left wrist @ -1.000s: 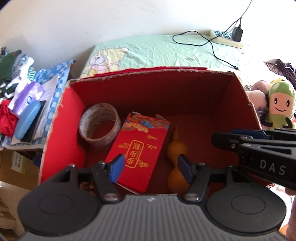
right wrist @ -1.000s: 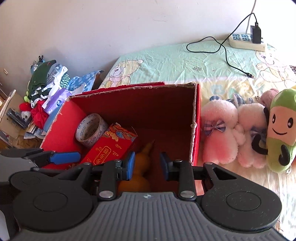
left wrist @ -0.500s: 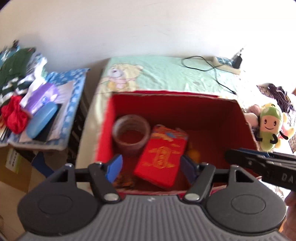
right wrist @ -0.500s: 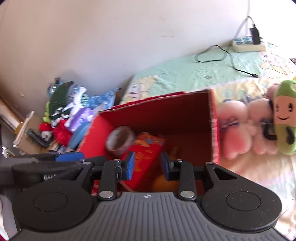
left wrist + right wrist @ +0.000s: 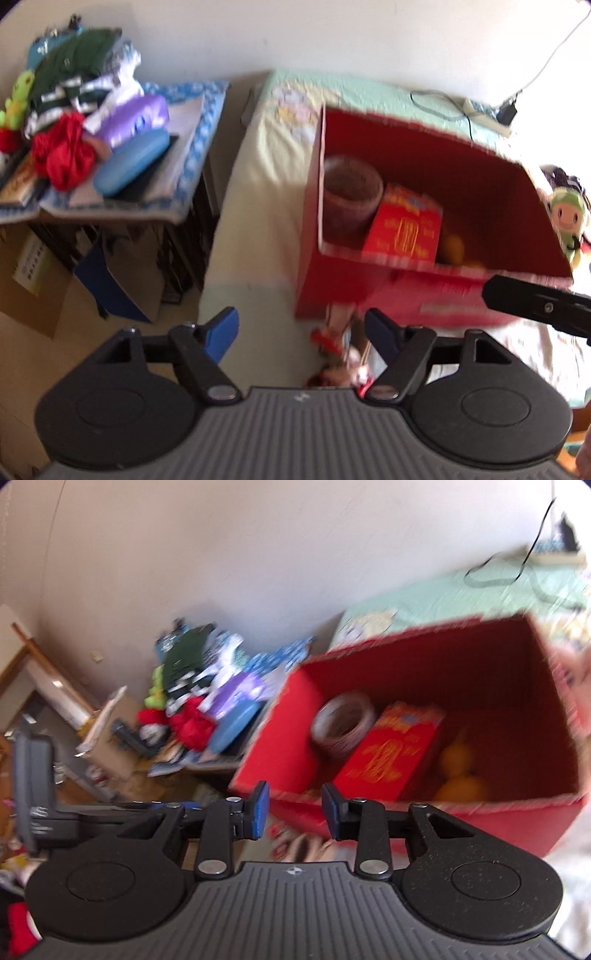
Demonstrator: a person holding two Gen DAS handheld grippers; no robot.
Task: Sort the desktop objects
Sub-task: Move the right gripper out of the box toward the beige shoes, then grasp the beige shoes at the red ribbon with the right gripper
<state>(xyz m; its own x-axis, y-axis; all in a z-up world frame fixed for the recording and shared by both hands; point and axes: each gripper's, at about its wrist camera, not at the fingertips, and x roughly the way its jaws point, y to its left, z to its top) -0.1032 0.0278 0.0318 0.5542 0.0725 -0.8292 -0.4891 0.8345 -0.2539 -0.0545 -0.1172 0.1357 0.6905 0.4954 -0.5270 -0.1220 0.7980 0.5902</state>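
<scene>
Near the red box (image 5: 369, 291), both grippers hang over the bed with nothing between their fingers. Left gripper (image 5: 301, 332): jaws spread wide and opening. Right gripper (image 5: 294, 809): a narrower gap, jaws also opening. Inside the box lie one tape roll (image 5: 351, 192) at the left, one red envelope (image 5: 404, 227) in the middle and one orange gourd (image 5: 458, 771) at the right. A second ago both grippers looked straight down into the box; now they have drawn back toward its near wall.
</scene>
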